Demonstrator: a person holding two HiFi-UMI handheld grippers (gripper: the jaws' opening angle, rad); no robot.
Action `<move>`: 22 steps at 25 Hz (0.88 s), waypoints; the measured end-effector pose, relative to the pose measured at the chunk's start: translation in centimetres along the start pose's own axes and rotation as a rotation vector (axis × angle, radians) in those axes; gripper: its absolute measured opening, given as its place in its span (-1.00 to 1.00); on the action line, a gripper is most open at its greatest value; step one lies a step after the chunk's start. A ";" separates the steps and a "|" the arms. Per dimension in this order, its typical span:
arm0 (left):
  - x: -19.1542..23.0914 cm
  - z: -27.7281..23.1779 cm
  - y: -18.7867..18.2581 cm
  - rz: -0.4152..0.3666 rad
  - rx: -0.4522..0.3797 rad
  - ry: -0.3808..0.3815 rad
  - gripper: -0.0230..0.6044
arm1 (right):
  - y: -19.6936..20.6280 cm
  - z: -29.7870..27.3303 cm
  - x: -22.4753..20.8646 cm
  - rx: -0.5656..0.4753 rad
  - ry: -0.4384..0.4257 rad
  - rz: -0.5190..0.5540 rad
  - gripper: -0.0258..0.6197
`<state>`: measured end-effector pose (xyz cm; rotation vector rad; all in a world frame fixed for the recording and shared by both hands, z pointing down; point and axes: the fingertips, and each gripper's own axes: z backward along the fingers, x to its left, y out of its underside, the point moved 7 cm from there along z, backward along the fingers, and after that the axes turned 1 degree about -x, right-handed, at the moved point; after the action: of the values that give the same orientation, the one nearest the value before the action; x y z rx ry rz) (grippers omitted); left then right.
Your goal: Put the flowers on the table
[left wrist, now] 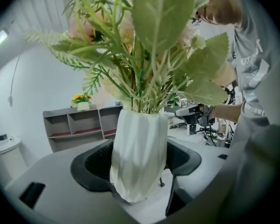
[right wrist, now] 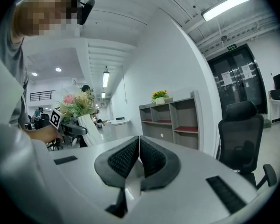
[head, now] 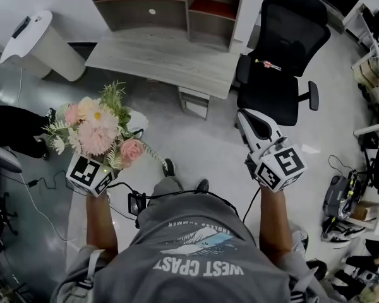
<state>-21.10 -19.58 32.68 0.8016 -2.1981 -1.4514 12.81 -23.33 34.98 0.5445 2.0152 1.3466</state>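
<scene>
While the person point(head: 189, 251) is standing short of the grey table point(head: 158, 59), the left gripper point(left wrist: 138, 167) is clamping the ribbed white vase point(left wrist: 139, 143) of pink flowers point(head: 95, 131) (in the air, over the floor point(head: 202, 141), apart from the table); the right gripper point(right wrist: 139, 158) is hovering near the black office chair point(head: 284, 49), jaws pressed together on nothing.

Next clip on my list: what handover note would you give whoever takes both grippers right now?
Left gripper: shut on the white vase of flowers, held upright in the air.
Right gripper: shut, empty.
Table: ahead of the person, across the floor.
Done: vase is in the grip.
Left: carry it to the table, set it down upright, let go.
</scene>
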 end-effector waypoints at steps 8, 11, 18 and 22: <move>-0.7 -2.5 -0.9 -0.014 -0.037 0.102 0.18 | -0.8 4.4 0.6 -0.001 0.123 0.011 -0.83; -1.3 -1.5 -0.7 -0.039 -0.061 0.132 0.18 | -0.3 5.7 3.0 -0.010 0.148 0.013 -0.83; -2.4 2.0 -1.5 -0.065 -0.096 0.189 0.18 | -1.0 8.4 8.5 -0.033 0.187 0.035 -0.83; -2.8 1.8 -2.8 -0.071 -0.096 0.230 0.18 | -2.1 9.7 9.5 -0.037 0.207 0.043 -0.83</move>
<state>-19.33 -17.33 29.43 0.9693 -1.9334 -1.4094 13.06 -11.60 27.80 0.4502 2.1484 1.5164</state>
